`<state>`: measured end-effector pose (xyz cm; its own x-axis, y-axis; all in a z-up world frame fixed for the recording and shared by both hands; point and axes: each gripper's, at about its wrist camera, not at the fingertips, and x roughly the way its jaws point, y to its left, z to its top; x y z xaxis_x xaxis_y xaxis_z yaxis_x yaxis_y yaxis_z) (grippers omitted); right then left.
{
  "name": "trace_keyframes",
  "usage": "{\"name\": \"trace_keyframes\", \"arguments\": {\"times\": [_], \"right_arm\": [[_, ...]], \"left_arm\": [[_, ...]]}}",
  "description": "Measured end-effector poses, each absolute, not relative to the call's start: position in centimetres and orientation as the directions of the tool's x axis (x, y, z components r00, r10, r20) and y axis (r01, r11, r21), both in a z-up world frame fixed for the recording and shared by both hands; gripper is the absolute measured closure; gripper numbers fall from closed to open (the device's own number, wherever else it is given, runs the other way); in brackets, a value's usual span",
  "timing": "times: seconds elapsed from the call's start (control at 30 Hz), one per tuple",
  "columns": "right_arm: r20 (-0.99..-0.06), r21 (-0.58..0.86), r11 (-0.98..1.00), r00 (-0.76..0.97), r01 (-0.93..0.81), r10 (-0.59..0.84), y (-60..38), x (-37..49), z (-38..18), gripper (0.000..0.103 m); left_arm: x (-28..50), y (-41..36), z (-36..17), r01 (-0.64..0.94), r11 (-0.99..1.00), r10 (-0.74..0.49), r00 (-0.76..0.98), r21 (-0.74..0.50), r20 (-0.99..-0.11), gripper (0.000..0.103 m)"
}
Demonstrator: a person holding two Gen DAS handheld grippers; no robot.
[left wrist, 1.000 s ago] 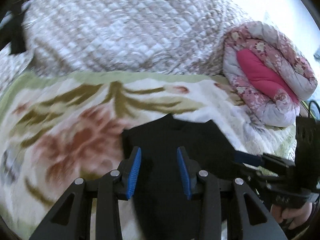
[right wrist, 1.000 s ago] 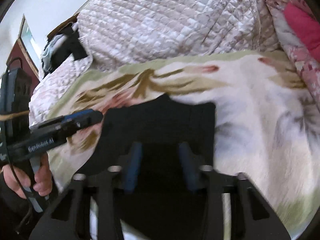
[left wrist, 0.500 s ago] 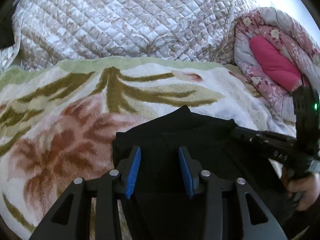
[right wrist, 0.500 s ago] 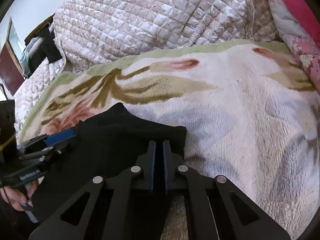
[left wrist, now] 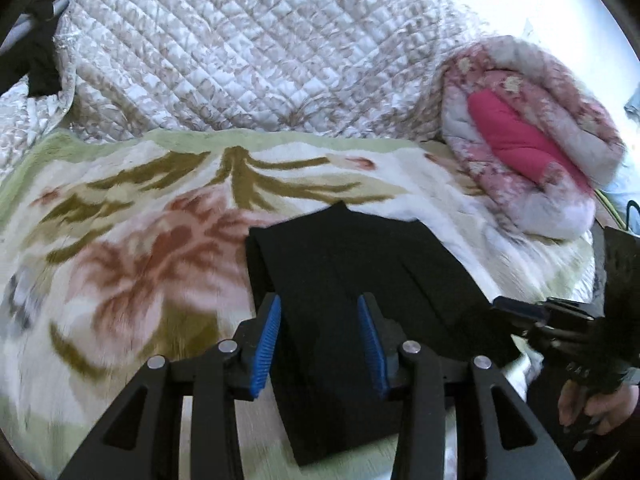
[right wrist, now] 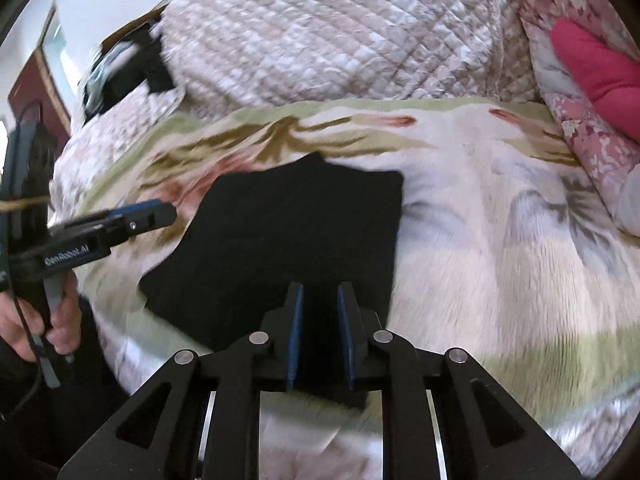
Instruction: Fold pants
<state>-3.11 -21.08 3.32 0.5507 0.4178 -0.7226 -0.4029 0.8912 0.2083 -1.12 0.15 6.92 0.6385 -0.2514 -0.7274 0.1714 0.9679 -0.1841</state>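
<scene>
The black pants [left wrist: 360, 280] lie folded into a flat rectangle on a floral blanket [left wrist: 140, 248]; they also show in the right wrist view [right wrist: 288, 240]. My left gripper [left wrist: 320, 322] is open, its blue pads apart above the near part of the pants, holding nothing. My right gripper [right wrist: 319, 320] is open with a narrow gap, over the near edge of the pants, empty. Each gripper shows in the other's view: the right one [left wrist: 520, 312] at the pants' right side, the left one [right wrist: 152, 216] at their left side.
A quilted white-and-beige bedspread [left wrist: 248, 52] is heaped behind the blanket. A rolled pink floral quilt [left wrist: 528, 140] lies at the back right. Dark clothes [right wrist: 120, 76] hang at the far left. The blanket's near edge drops off below the pants.
My right gripper was shut half a second ago and is now open a little. Both grippers have drawn back and up from the pants, which lie flat.
</scene>
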Motion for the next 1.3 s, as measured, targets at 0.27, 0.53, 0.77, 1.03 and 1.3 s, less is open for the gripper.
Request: {"name": "trace_keyframes", "arguments": {"times": [0.27, 0.53, 0.77, 1.03, 1.3], "right_arm": [[-0.743, 0.156, 0.903, 0.555, -0.400, 0.374, -19.8, -4.1, 1.2, 0.085], [-0.736, 0.134, 0.894, 0.561, -0.428, 0.379, -19.2, -4.7, 1.3, 0.067], [-0.724, 0.158, 0.881, 0.555, -0.445, 0.410, -19.5, -4.8, 2.7, 0.055], [-0.728, 0.208, 0.910, 0.565, -0.359, 0.389, -21.9, -3.0, 3.1, 0.055], [-0.741, 0.275, 0.914, 0.540, -0.298, 0.399, -23.8, -0.4, 2.2, 0.055]], "left_arm": [[-4.7, -1.2, 4.1, 0.195, 0.972, -0.223, 0.575, -0.133, -0.787, 0.059], [-4.1, -0.5, 3.7, 0.154, 0.973, -0.229, 0.569, -0.171, -0.790, 0.053], [-4.4, -0.5, 4.5, 0.152, 0.980, -0.195, 0.579, -0.130, -0.792, 0.054], [-3.5, 0.3, 5.2, 0.134, 0.984, -0.177, 0.583, -0.121, -0.793, 0.054], [-1.8, 1.1, 5.1, 0.110, 0.984, -0.179, 0.579, -0.142, -0.795, 0.054]]}}
